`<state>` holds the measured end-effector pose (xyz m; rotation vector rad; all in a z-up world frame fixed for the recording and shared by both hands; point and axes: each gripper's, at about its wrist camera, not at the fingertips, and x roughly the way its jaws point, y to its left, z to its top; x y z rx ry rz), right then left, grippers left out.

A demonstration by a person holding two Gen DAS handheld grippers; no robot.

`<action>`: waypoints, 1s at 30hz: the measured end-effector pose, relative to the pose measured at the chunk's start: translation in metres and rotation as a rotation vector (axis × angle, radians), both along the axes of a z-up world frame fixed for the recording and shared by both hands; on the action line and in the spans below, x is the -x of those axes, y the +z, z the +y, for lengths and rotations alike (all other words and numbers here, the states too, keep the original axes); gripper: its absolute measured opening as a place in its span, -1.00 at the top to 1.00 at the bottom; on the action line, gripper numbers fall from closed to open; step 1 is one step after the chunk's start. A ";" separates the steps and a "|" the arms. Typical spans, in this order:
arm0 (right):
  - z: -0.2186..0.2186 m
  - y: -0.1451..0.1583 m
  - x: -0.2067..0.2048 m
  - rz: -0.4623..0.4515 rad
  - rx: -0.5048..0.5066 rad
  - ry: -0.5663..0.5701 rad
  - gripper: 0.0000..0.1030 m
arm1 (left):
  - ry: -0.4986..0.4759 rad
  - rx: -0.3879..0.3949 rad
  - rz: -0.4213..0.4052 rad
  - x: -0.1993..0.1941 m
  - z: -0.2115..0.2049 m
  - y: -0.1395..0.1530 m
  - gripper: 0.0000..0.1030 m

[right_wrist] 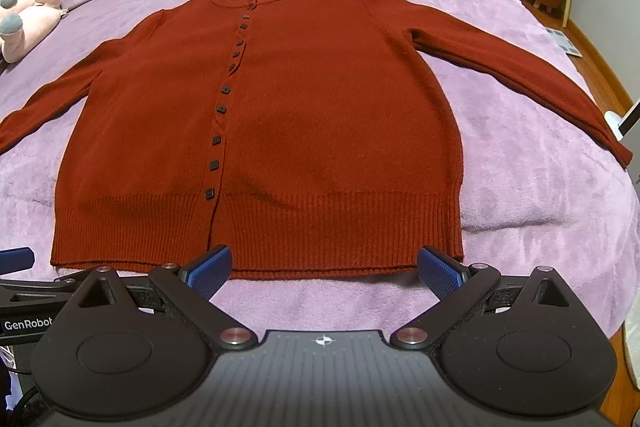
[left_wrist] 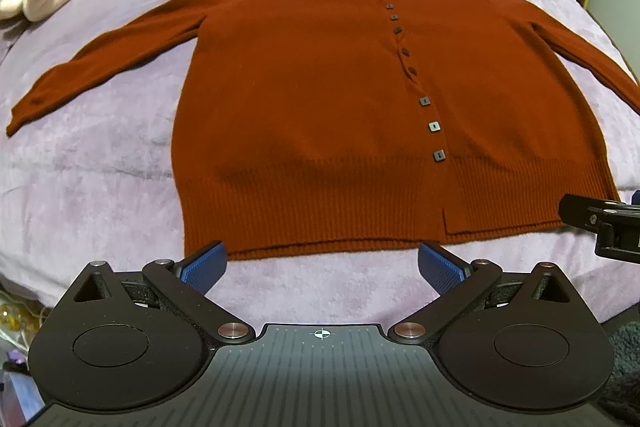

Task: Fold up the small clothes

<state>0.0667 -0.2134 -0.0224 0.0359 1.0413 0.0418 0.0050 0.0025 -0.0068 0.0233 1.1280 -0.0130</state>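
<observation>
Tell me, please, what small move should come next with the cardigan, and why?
Probably ease the left gripper forward onto the ribbed hem. The rust cardigan lies flat and buttoned on the purple blanket, sleeves spread, and both the left and the right gripper are open just short of the hem.

One legible marking: "GenRobot", white lettering on the black body of the left claw, at the right wrist view's left edge.

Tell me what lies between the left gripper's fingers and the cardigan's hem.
Only bare purple blanket separates the open left gripper from the rust-red cardigan; the left wrist view shows it.
</observation>
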 end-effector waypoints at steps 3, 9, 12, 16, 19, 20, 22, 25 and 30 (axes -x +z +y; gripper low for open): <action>0.001 0.001 0.001 0.000 0.002 0.000 -0.92 | 0.002 0.000 0.000 0.000 0.000 0.000 -1.00; 0.003 0.001 0.000 0.001 0.006 0.002 -0.92 | 0.007 0.005 0.006 0.001 0.000 -0.002 -1.00; 0.003 0.001 0.000 0.001 0.006 0.001 -0.92 | 0.009 0.008 0.009 0.001 0.001 -0.002 -1.00; 0.003 0.001 0.001 -0.001 0.006 0.001 -0.92 | 0.010 0.011 0.013 0.000 0.002 -0.003 -1.00; 0.003 0.001 0.001 -0.001 0.008 0.003 -0.92 | 0.011 0.014 0.015 0.000 0.002 -0.003 -1.00; 0.004 0.001 0.001 0.000 0.007 0.003 -0.92 | 0.012 0.015 0.015 0.000 0.002 -0.003 -1.00; 0.004 0.000 0.001 0.001 0.009 0.004 -0.92 | 0.014 0.015 0.016 0.000 0.003 -0.003 -1.00; 0.004 0.000 0.001 0.001 0.010 0.004 -0.92 | 0.016 0.017 0.019 0.000 0.004 -0.003 -1.00; 0.004 0.000 0.001 0.001 0.010 0.004 -0.92 | 0.022 0.019 0.022 0.001 0.005 -0.004 -1.00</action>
